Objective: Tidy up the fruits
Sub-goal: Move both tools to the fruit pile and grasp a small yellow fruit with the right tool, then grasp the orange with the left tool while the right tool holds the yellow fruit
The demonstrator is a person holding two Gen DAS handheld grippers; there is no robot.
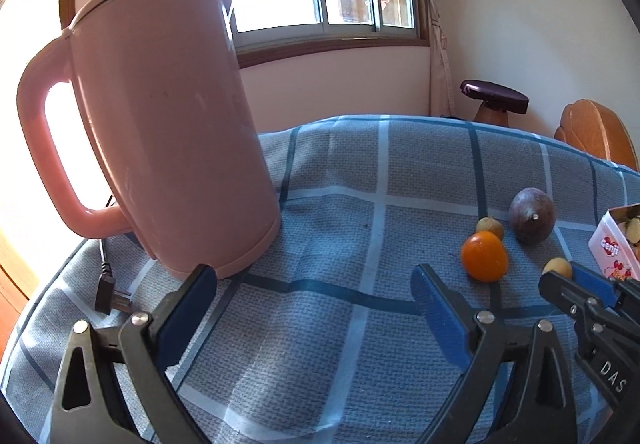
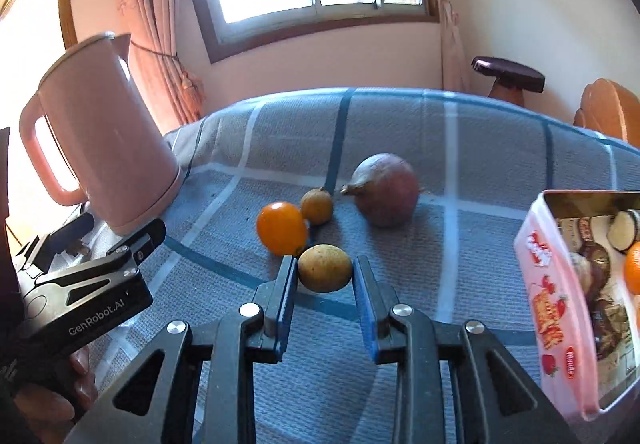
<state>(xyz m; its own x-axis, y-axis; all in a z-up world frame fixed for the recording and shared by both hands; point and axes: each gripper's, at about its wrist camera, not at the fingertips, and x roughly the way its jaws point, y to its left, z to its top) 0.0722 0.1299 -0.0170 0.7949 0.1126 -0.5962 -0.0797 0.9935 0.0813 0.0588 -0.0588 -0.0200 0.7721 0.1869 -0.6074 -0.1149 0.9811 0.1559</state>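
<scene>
Pink kettle [image 1: 160, 116] stands left on the checked cloth [image 1: 340, 324]. Tin [image 2: 560, 308] at right holds some fruit. Your left gripper [image 1: 314, 290] hangs wide open, empty. Your right gripper [image 2: 324, 276] brackets the yellow fruit [image 2: 325, 268], fingers just beside it; contact unclear.

A pink kettle [image 1: 160, 116] stands on the checked cloth [image 1: 340, 204], its plug [image 1: 110, 294] lying beside it.

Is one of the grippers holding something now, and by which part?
The right gripper has its pads at both sides of the small yellow-brown fruit; firm grip cannot be told. The left gripper holds nothing.
</scene>
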